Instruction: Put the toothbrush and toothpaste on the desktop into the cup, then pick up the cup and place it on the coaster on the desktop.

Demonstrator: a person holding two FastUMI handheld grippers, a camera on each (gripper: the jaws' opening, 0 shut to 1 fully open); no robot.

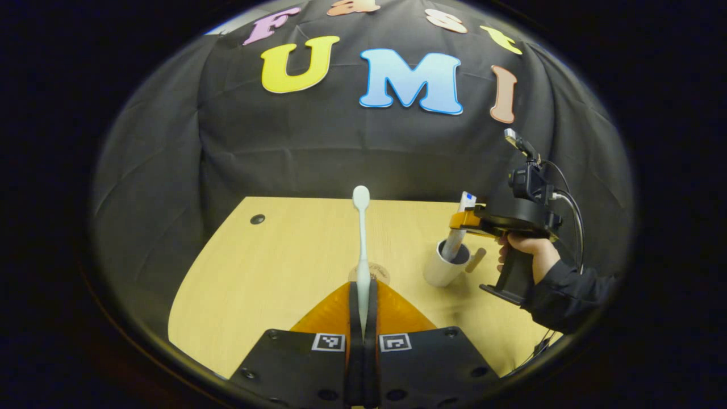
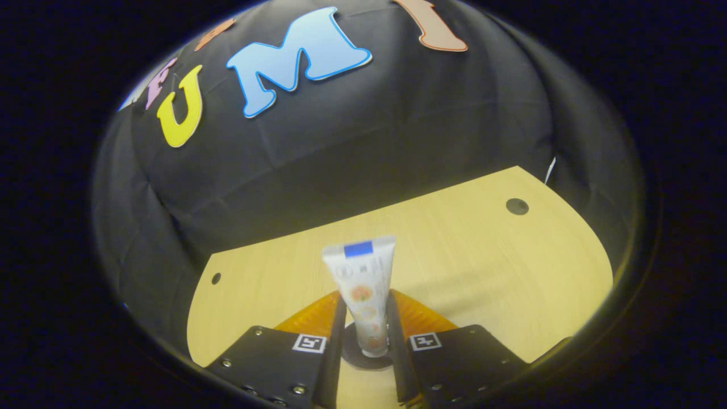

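1. In the left gripper view, the white toothbrush (image 1: pixel 362 238) is clamped between the narrow fingers of the left gripper (image 1: pixel 362 318), its handle pinched and its head pointing straight ahead above the wooden desktop (image 1: pixel 272 267).
2. A round coaster (image 1: pixel 381 274) is partly seen on the desktop just ahead of those fingertips, behind the toothbrush.
3. Ahead and to the right, the white cup (image 1: pixel 445 266) is seen with the toothpaste tube (image 1: pixel 459 224) standing in it, under the right gripper (image 1: pixel 461 222) held by a hand (image 1: pixel 525 250).
4. In the right gripper view, the toothpaste tube (image 2: pixel 363 292) stands upright between the right gripper's fingers (image 2: pixel 366 341), its lower end inside the cup (image 2: pixel 366 355); whether both fingers press on it cannot be told.
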